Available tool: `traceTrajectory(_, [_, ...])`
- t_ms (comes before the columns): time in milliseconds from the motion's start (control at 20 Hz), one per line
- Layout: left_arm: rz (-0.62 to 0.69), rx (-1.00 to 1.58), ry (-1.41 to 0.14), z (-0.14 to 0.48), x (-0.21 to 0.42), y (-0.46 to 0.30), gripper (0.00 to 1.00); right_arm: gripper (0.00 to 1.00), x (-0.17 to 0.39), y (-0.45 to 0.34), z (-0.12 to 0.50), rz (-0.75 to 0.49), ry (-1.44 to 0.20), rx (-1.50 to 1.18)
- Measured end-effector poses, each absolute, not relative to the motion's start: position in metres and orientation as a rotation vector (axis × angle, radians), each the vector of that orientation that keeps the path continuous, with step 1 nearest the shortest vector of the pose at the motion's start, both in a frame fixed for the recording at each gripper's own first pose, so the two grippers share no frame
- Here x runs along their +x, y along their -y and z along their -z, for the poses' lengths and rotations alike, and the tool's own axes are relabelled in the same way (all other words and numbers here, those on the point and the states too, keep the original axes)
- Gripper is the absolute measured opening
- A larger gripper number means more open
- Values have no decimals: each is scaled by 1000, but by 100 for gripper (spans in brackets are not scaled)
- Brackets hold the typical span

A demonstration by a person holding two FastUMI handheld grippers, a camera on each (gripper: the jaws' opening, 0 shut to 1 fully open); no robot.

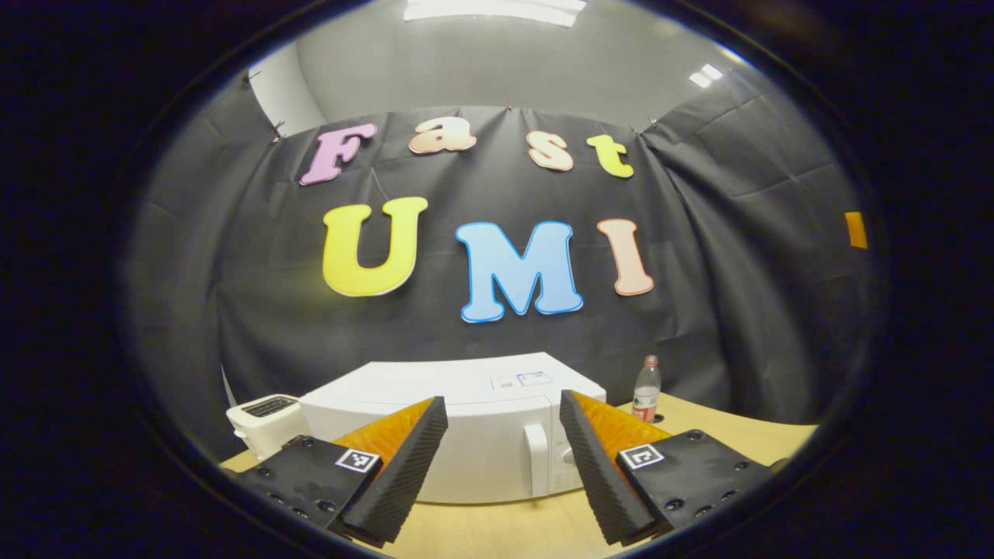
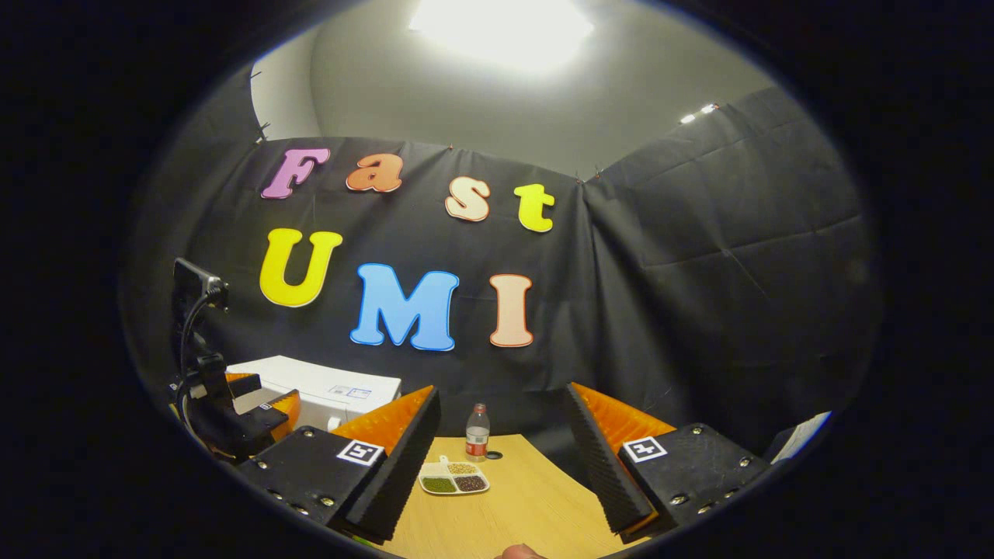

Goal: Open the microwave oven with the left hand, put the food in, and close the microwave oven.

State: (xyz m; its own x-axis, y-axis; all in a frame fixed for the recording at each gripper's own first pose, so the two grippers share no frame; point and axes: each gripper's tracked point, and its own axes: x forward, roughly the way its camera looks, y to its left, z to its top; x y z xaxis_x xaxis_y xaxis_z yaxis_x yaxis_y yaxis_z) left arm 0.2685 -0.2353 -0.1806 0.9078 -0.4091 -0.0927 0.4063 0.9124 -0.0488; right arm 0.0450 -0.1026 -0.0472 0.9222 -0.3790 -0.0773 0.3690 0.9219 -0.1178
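Left gripper [image 1: 503, 458] spread wide and empty, facing white microwave [image 1: 454, 423] on wooden table [image 1: 730, 435], door shut, handle [image 1: 536, 460] between the fingers but well beyond them. Toaster [image 1: 262, 419] at left, partly cut off; water bottle [image 1: 646, 388] at right. Right gripper [image 2: 503, 458] likewise spread, empty, above divided food plate [image 2: 454, 479]; contents too small to identify. Microwave's front hidden there behind left gripper.

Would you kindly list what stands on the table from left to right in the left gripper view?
Toaster → microwave oven → its door handle → water bottle, all on the wooden table.
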Motion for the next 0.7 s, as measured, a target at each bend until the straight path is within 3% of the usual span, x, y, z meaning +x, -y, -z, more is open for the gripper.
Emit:
traceTrajectory(350, [488, -1, -228, 265, 307, 281, 100, 96, 34, 114, 63, 493, -175, -150])
traceTrajectory(500, [495, 25, -272, 294, 318, 292, 94, 96, 25, 122, 66, 534, -199, -169])
traceTrajectory(600, [495, 40, -299, 309, 322, 298, 77, 96, 20, 126, 67, 554, -214, -175])
traceTrajectory(650, [500, 40, -313, 315, 323, 301, 80, 96, 18, 127, 66, 562, -217, -183])
traceTrajectory(700, [504, 40, -323, 320, 323, 305, 77, 96, 14, 128, 66, 566, -219, -192])
